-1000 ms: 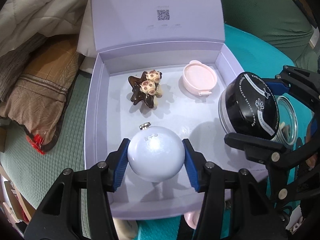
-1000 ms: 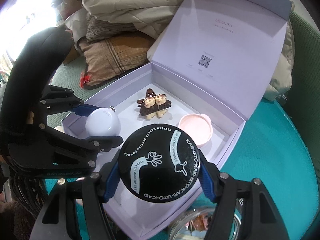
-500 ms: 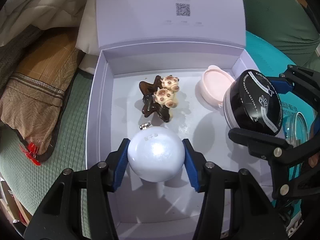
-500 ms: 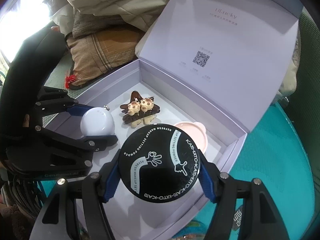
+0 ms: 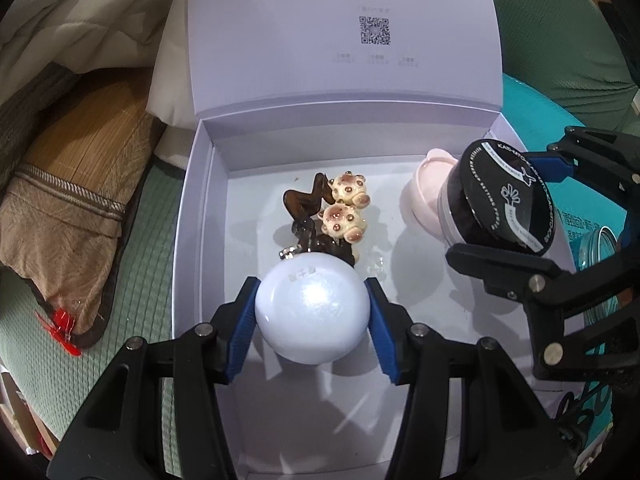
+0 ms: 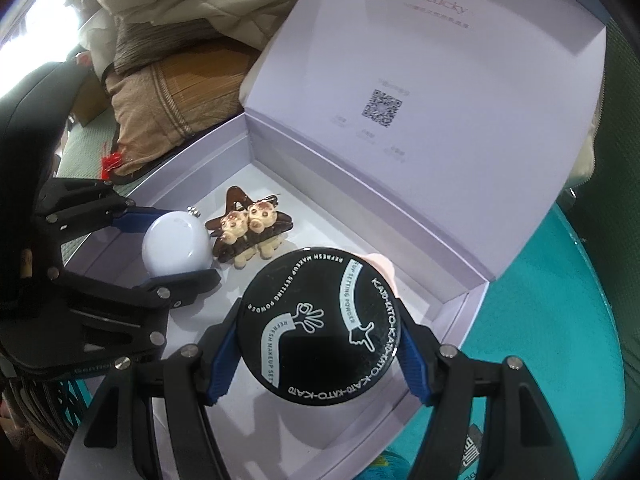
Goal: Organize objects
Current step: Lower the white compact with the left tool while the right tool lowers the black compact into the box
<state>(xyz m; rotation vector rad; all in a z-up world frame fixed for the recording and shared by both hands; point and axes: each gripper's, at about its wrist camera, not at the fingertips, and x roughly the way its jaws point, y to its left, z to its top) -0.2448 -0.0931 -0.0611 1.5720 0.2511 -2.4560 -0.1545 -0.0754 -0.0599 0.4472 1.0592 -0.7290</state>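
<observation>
You hold two grippers, each carrying one item over one open lilac box point(image 5: 188, 216). Your left gripper point(image 5: 312, 312) has its jaws pinching a single pearly white ball point(image 5: 312, 312), with both blue pads point(image 5: 240, 330) pressed against its sides; the ball sits above the near half of the box floor. Your right gripper point(image 6: 316, 326) has its jaws pinching one black-lidded powder jar point(image 6: 316, 326), held above the right side of the box.

Contents of the box, counted: one brown star-shaped hair clip point(image 5: 304, 208) bearing two cream bear figures point(image 5: 346, 190), and one pink round case point(image 5: 426, 194) near the right wall. The clip lies just beyond the ball in the left wrist view and appears to touch it in the right wrist view; actual contact cannot be confirmed.

Obstructions: the jar hides most of the pink case in the right wrist view, leaving only a sliver of its rim. A small metal fitting point(image 6: 194, 211) shows at the ball's far edge; its form is hard to make out. The hinged lid point(image 6: 404, 80) stands open behind the box, carrying one printed code square point(image 6: 382, 108). One clear glass jar point(image 5: 596, 248) sits outside the box at right, largely cut off by your right gripper. The teal tabletop point(image 6: 560, 320) is visible to the right, and folded fabric point(image 5: 64, 184) lies left of the box.
</observation>
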